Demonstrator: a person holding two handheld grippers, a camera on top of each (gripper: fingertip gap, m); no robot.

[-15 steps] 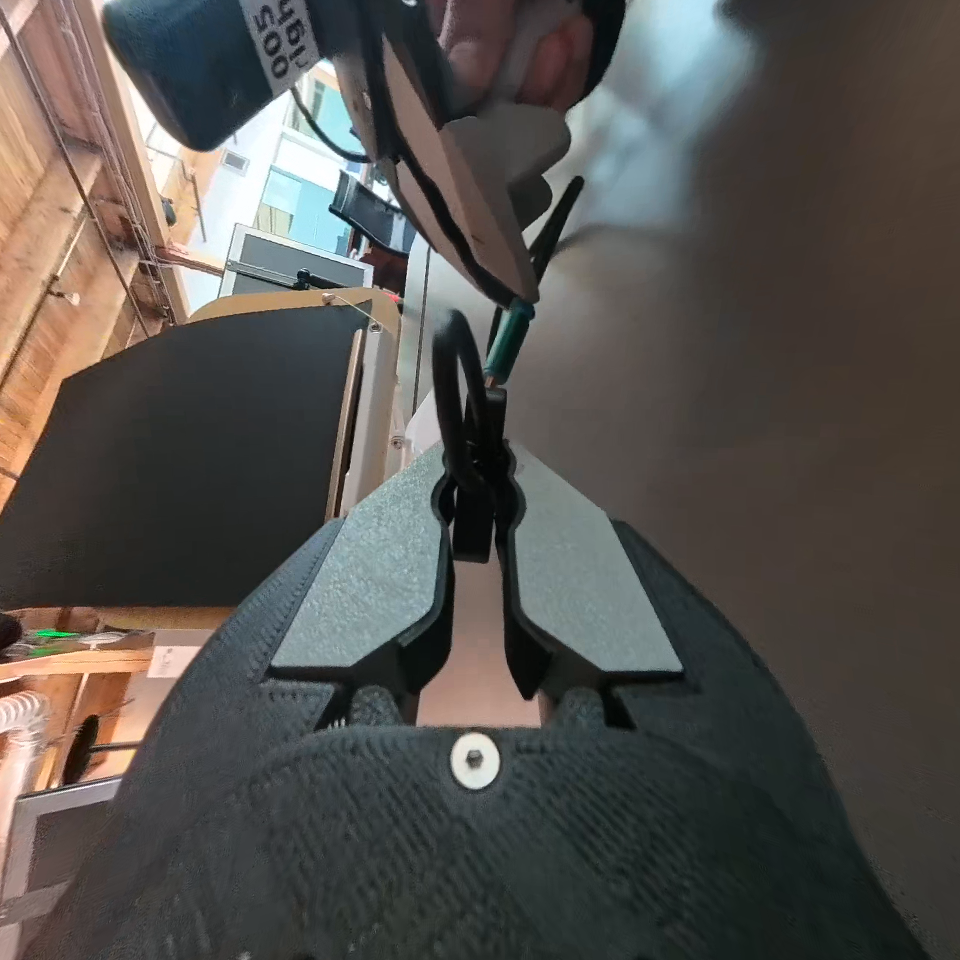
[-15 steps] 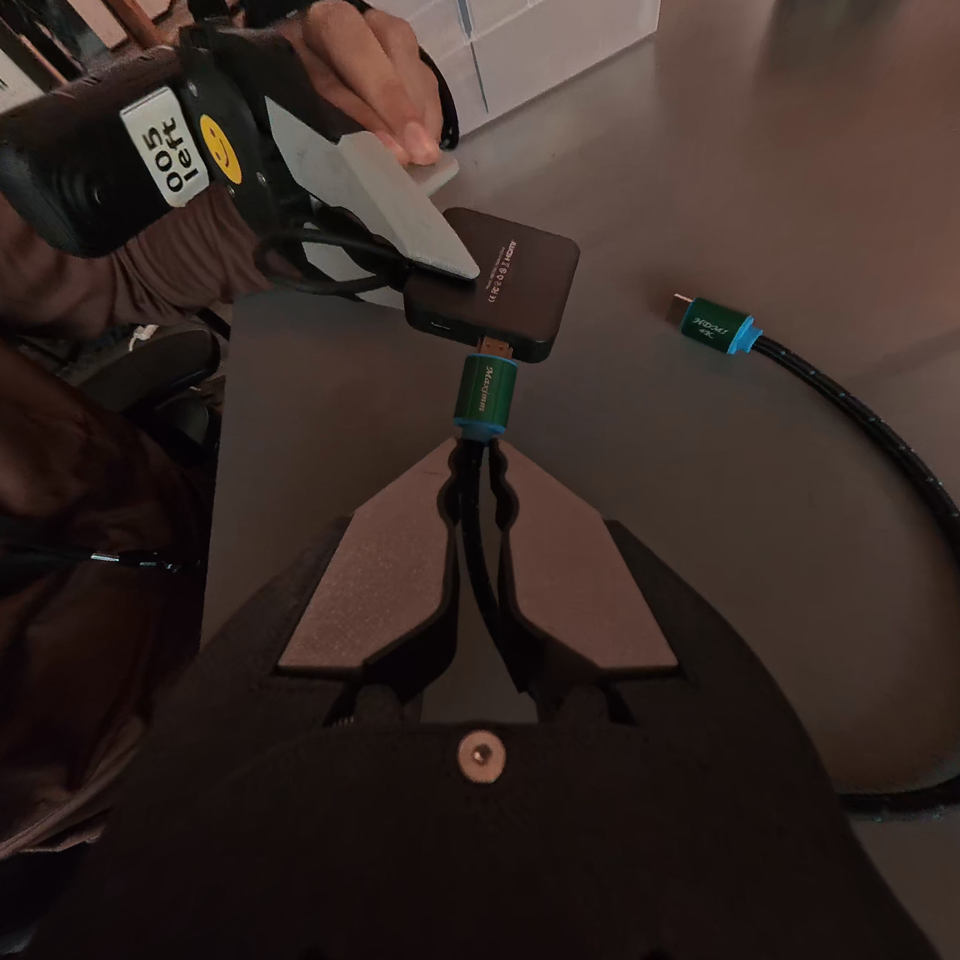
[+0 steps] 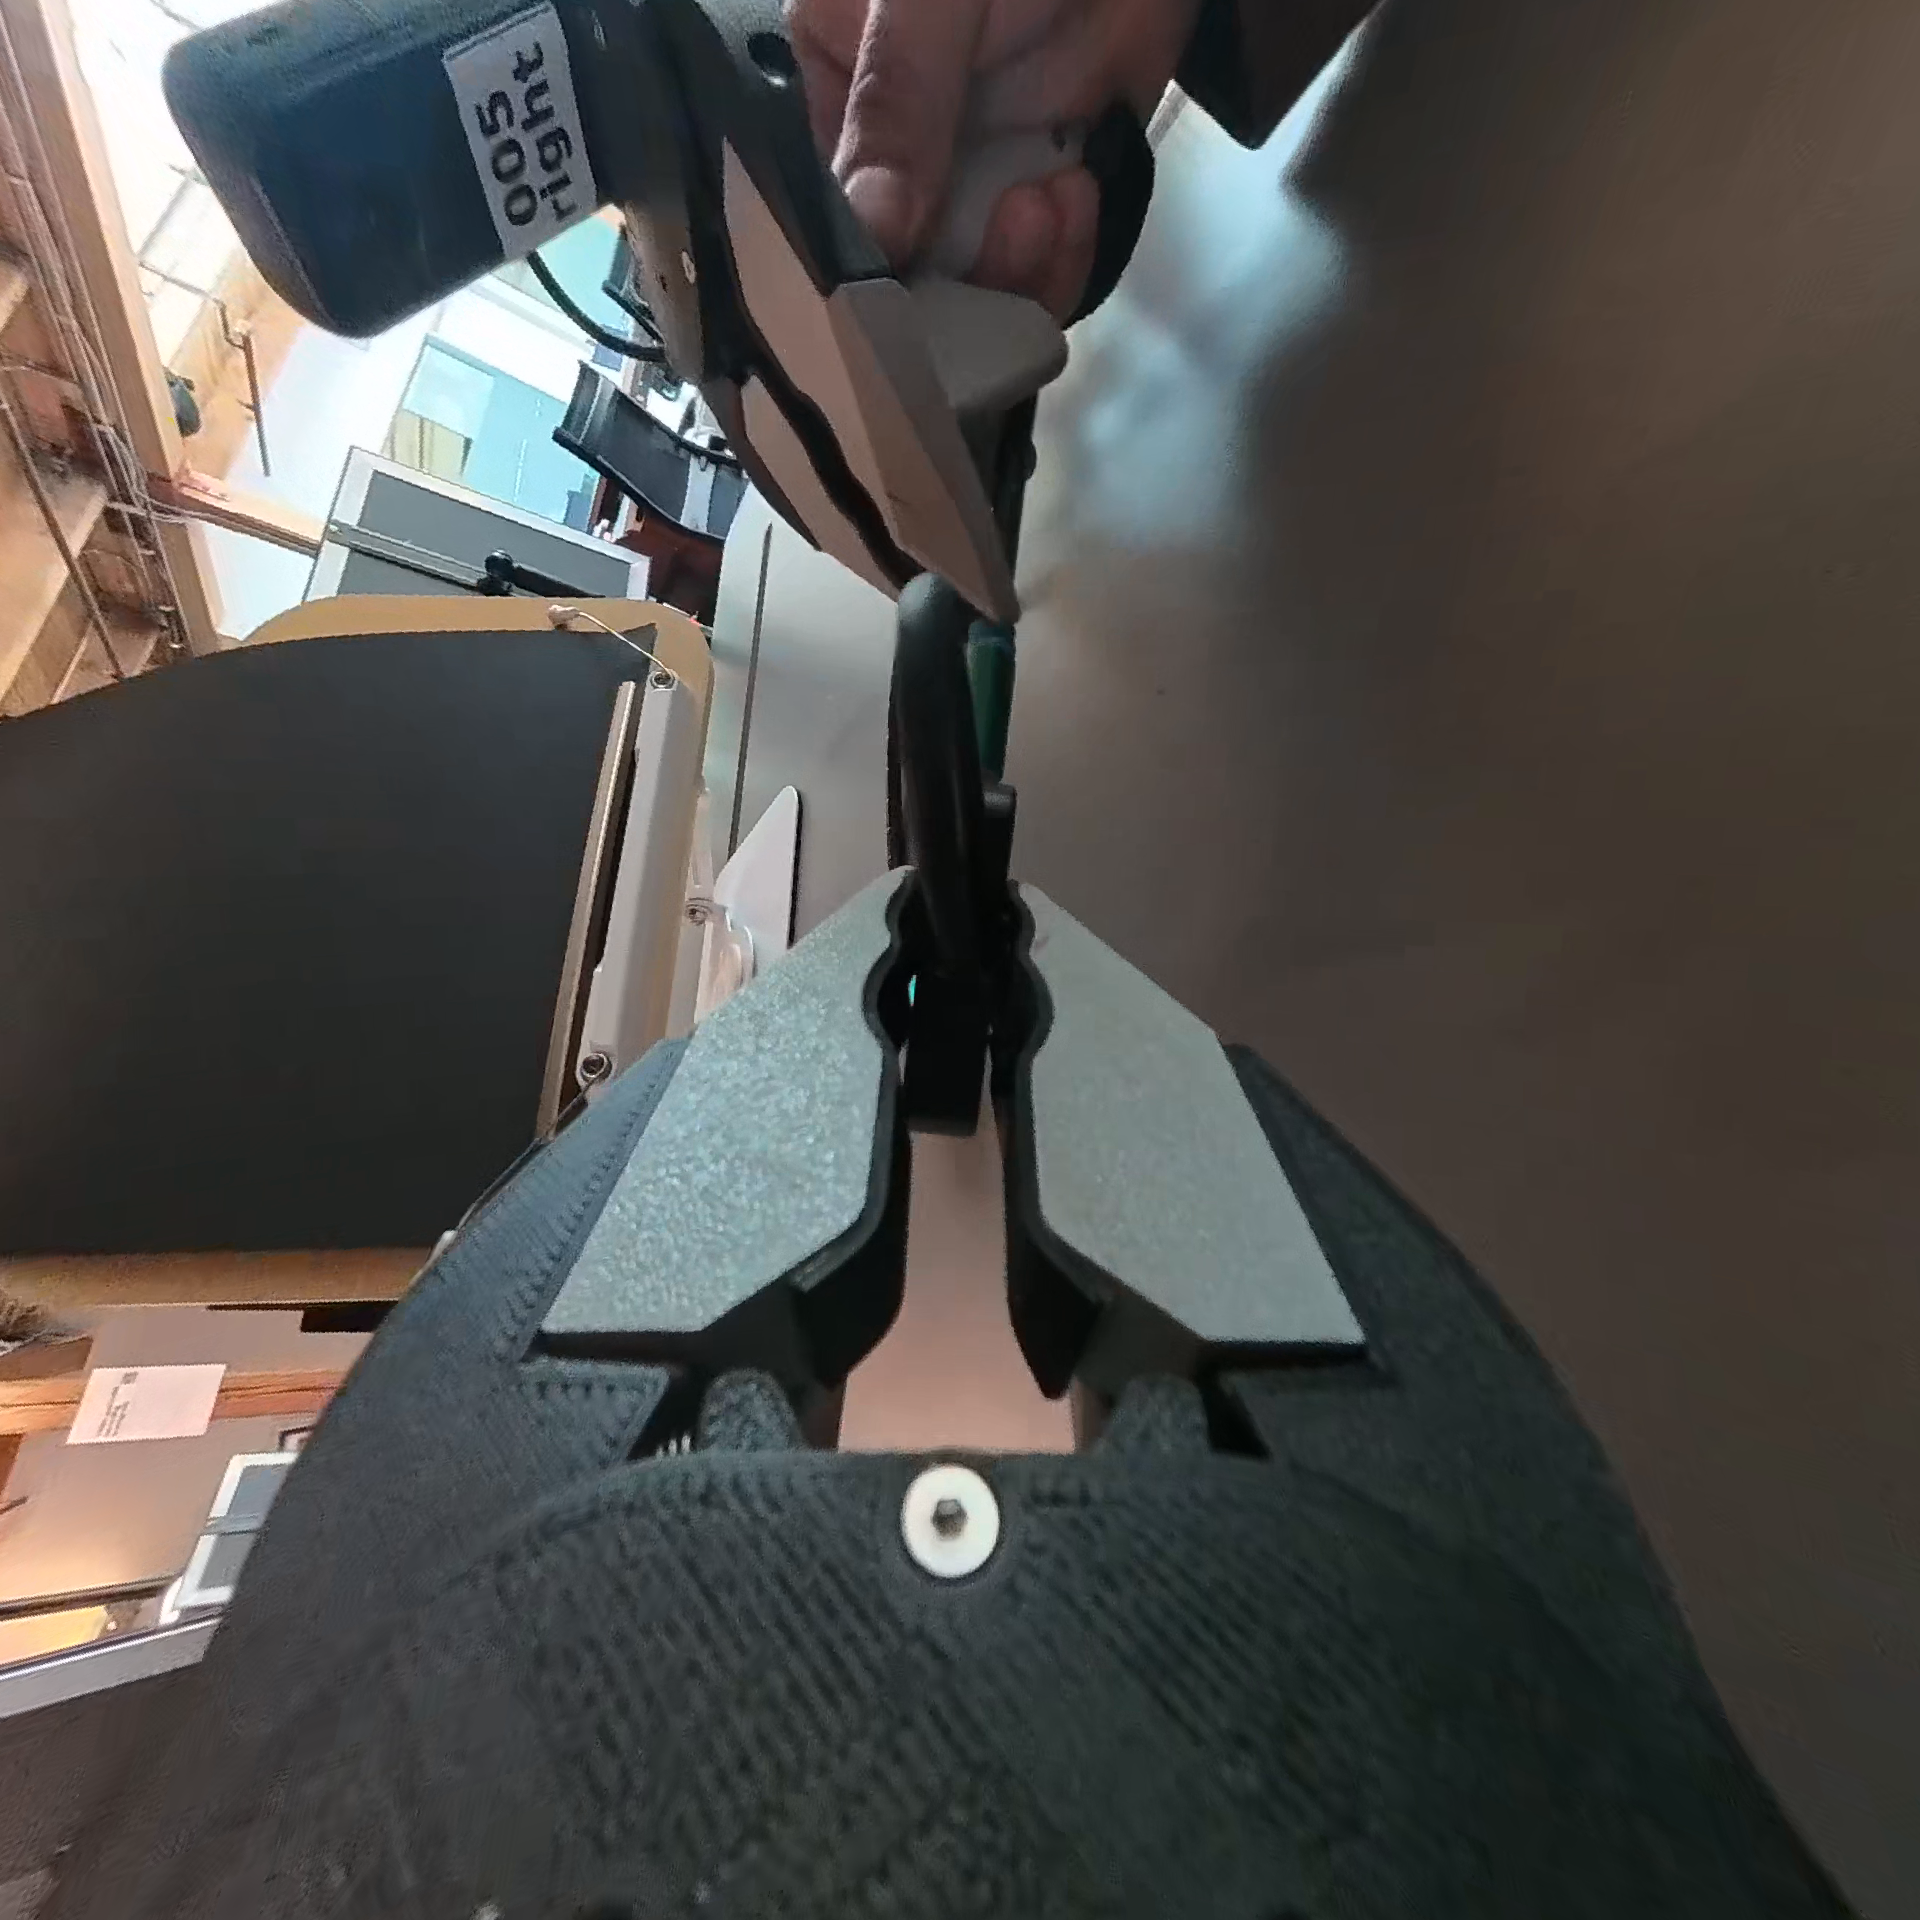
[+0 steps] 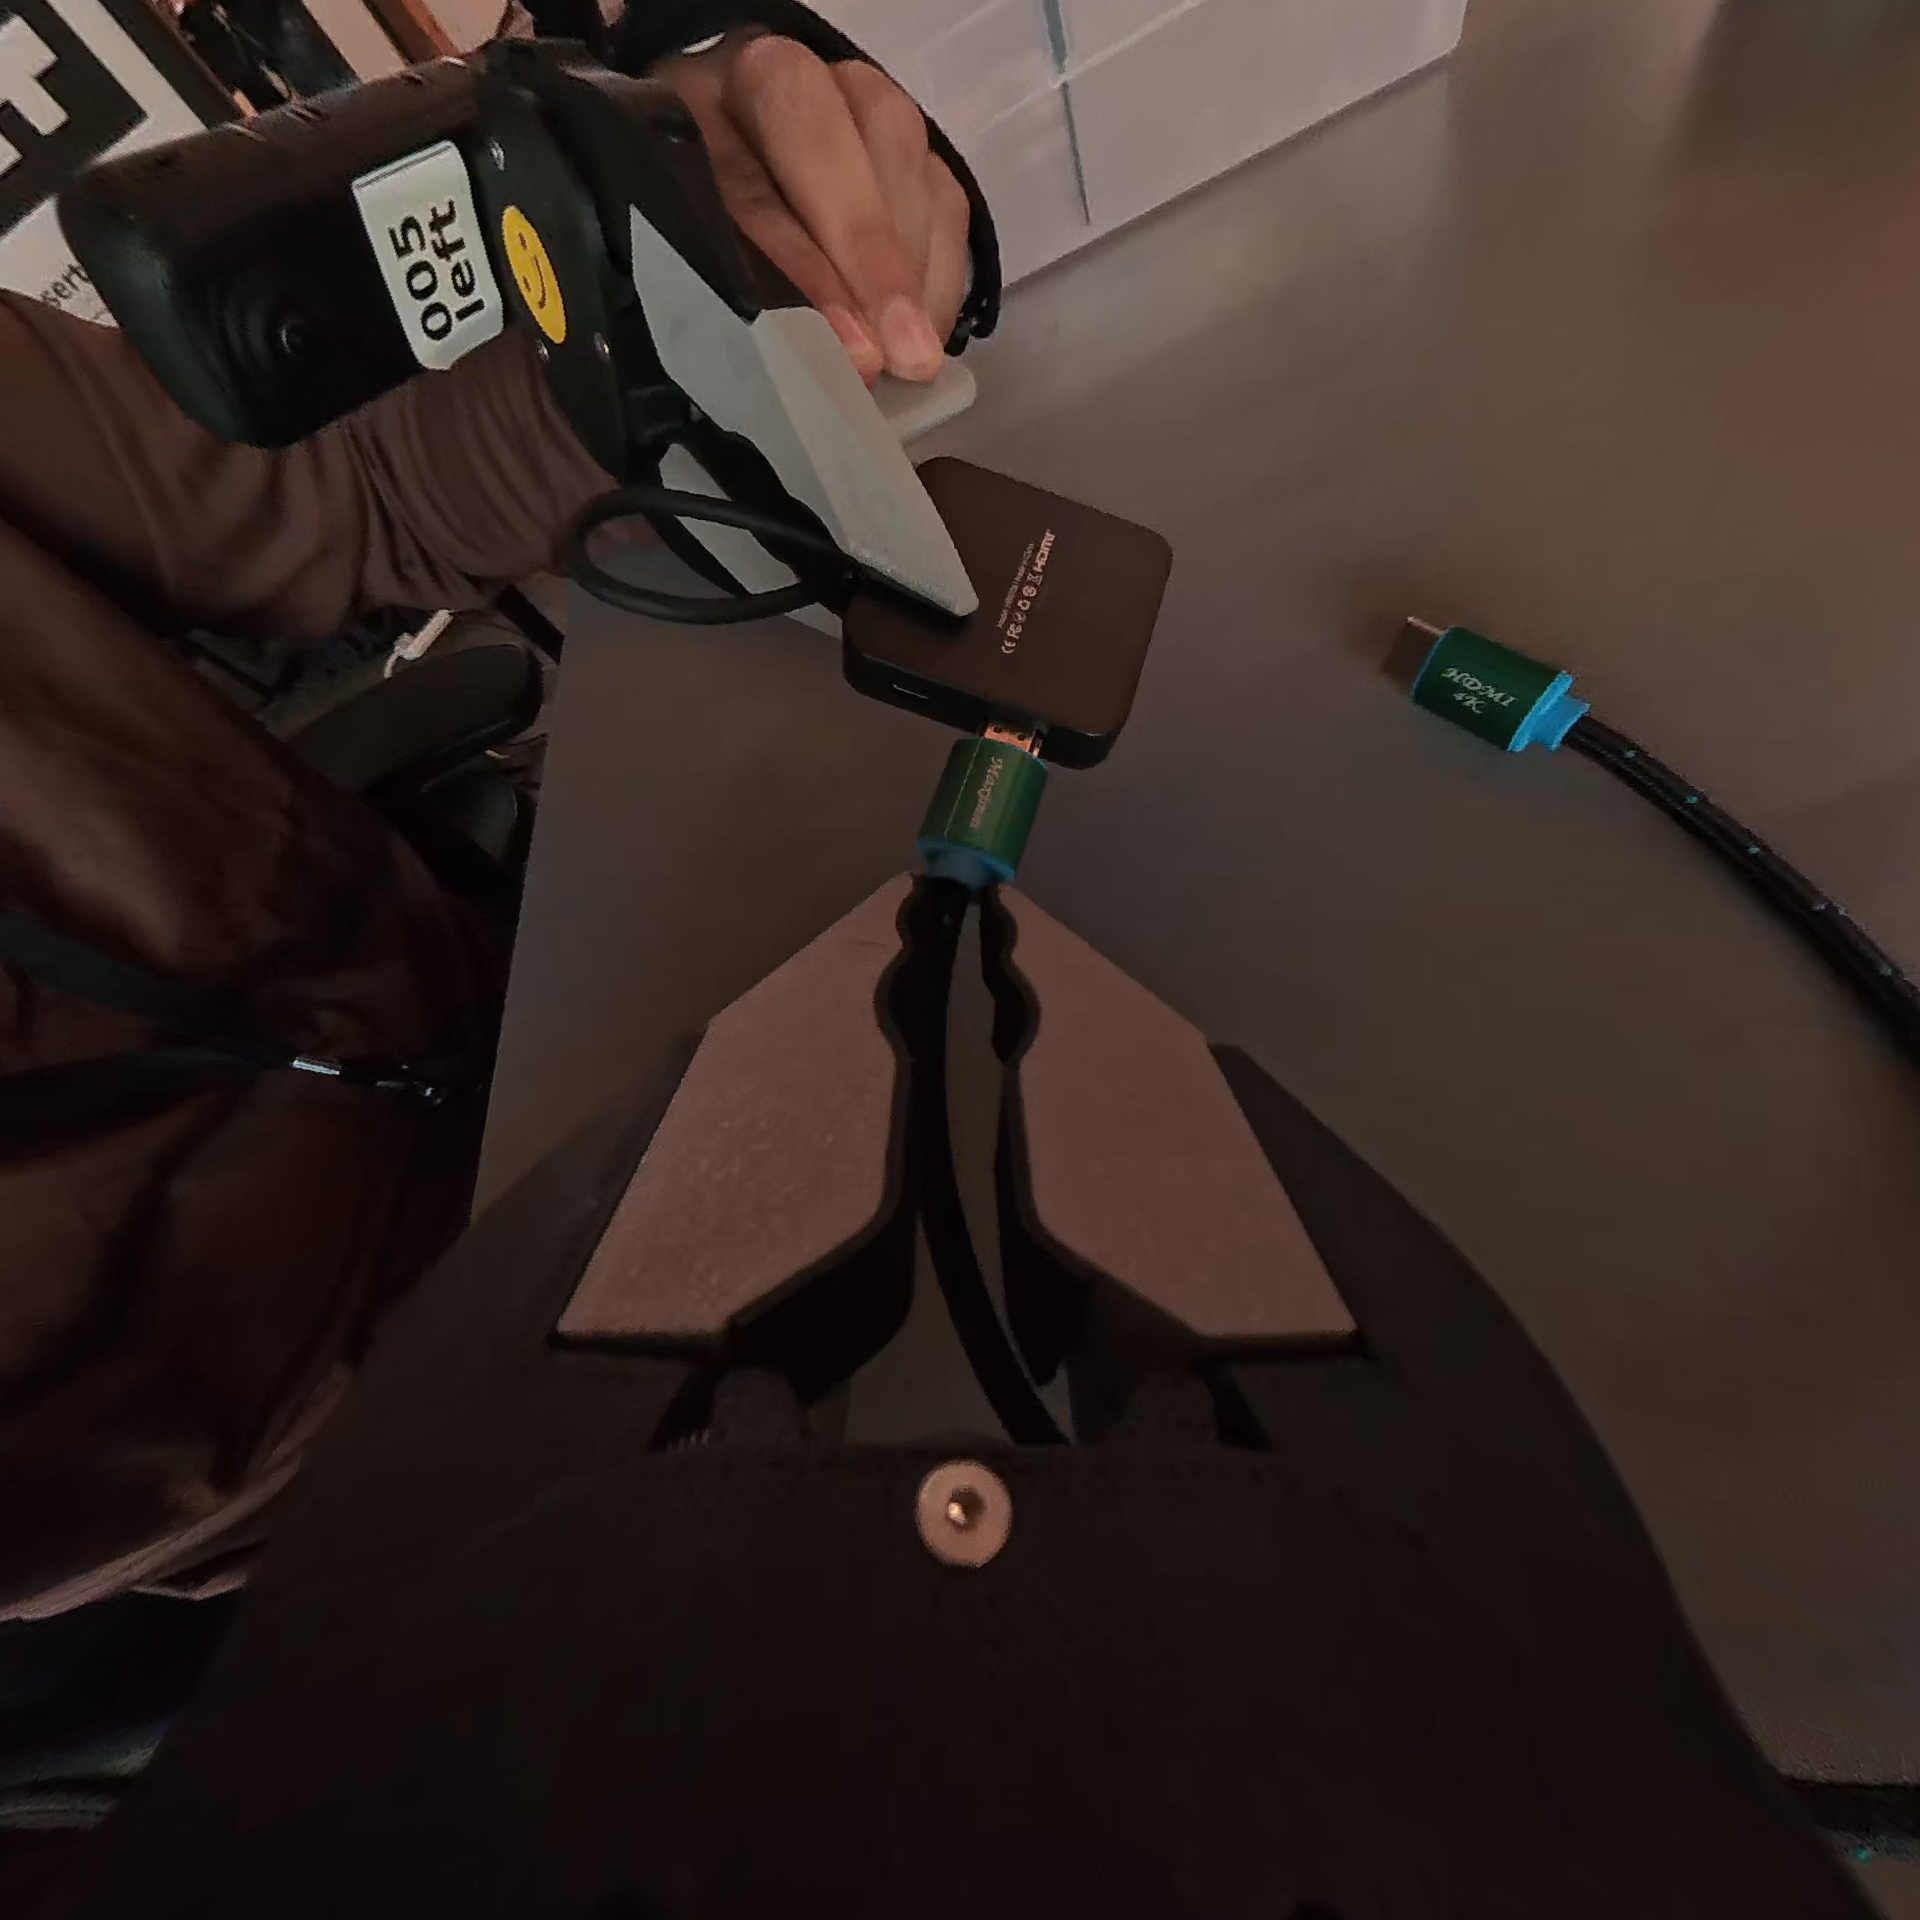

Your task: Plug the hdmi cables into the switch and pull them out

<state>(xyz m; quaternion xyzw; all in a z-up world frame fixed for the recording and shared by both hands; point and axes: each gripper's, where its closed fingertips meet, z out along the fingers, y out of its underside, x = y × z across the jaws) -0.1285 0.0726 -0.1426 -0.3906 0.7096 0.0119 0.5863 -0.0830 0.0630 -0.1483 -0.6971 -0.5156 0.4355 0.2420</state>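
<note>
While the left wrist view looks along its own fingers, the left gripper (image 3: 961, 935) has its jaws pinched on the thin edge of the black switch (image 3: 948, 1049), seen edge-on between the grey pads; a short black lead (image 3: 925, 748) loops up from the switch, and beyond it a sliver of the green plug (image 3: 992, 686) shows just under the tips of the right gripper (image 3: 987, 603), which a hand (image 3: 935, 135) holds from above; off to the left stands a black panel (image 3: 291, 935) with a pale frame; in the right wrist view the switch (image 4: 1039, 603) shows as a flat, dark, rounded square with small pale markings on its face, held clear above the grey table (image 4: 1455, 416) by the left gripper (image 4: 935, 592) at one corner; the right gripper (image 4: 951, 904) is clamped on the black cable just behind the green plug (image 4: 982, 795) with its blue collar, whose gold metal tip sits partly inside a port on the switch's near edge; a second green-and-blue plug (image 4: 1486, 691) lies on the table well to the right, its black braided cable (image 4: 1766, 883) curving away; a white box (image 4: 1195, 104) stands at the back.
</note>
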